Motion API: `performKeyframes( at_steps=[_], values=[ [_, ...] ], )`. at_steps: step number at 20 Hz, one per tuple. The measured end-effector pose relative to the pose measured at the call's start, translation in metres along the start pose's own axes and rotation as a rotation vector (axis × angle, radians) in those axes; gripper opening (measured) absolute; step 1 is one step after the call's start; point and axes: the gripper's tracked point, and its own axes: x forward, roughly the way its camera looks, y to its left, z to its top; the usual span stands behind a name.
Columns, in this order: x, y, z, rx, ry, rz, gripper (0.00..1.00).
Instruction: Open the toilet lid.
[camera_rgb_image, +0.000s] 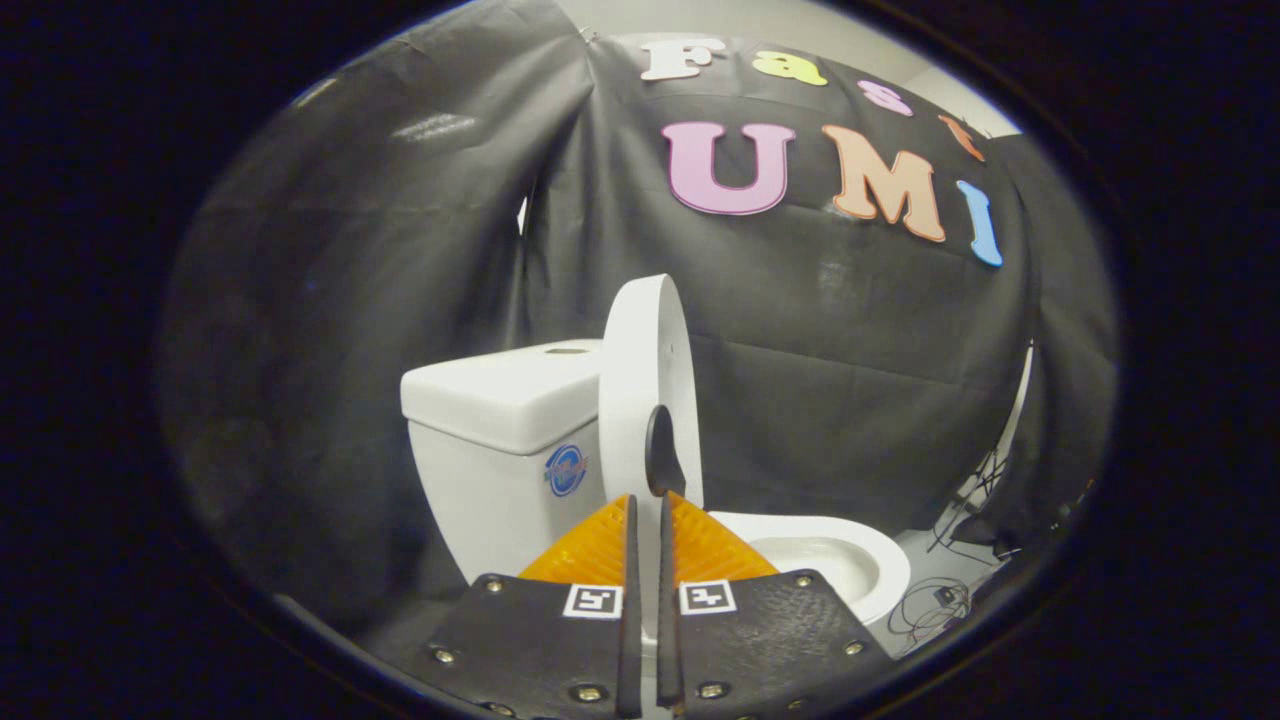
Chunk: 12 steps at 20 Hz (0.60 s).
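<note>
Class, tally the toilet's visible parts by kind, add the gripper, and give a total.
Toilet tank: 1
Toilet lid, raised on edge: 1
Toilet bowl: 1
Gripper, fingers nearly shut at the lid's edge: 1
Total: 4

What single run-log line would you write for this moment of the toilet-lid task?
lid: raised, near upright by the tank | bowl: uncovered | tongs: nearly closed at lid's edge, grip unclear | cables: on floor

Raised lid (645, 380) stands between tank (500, 400) and bowl (840, 560).
</note>
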Motion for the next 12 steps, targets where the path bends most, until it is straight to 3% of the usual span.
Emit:
performKeyframes(
  at_steps=[2, 6, 10, 11, 12],
  values=[
    [-0.002, 0.001, 0.002, 0.001, 0.005, 0.027, 0.1],
    [-0.009, 0.0, 0.006, 0.007, 0.002, 0.056, 0.29],
    [-0.014, 0.007, 0.004, 0.007, 0.006, 0.1, 0.36],
    [-0.016, 0.004, 0.005, 0.007, 0.008, 0.104, 0.43],
    [-0.018, 0.004, 0.006, 0.016, 0.009, 0.113, 0.44]
  ],
)
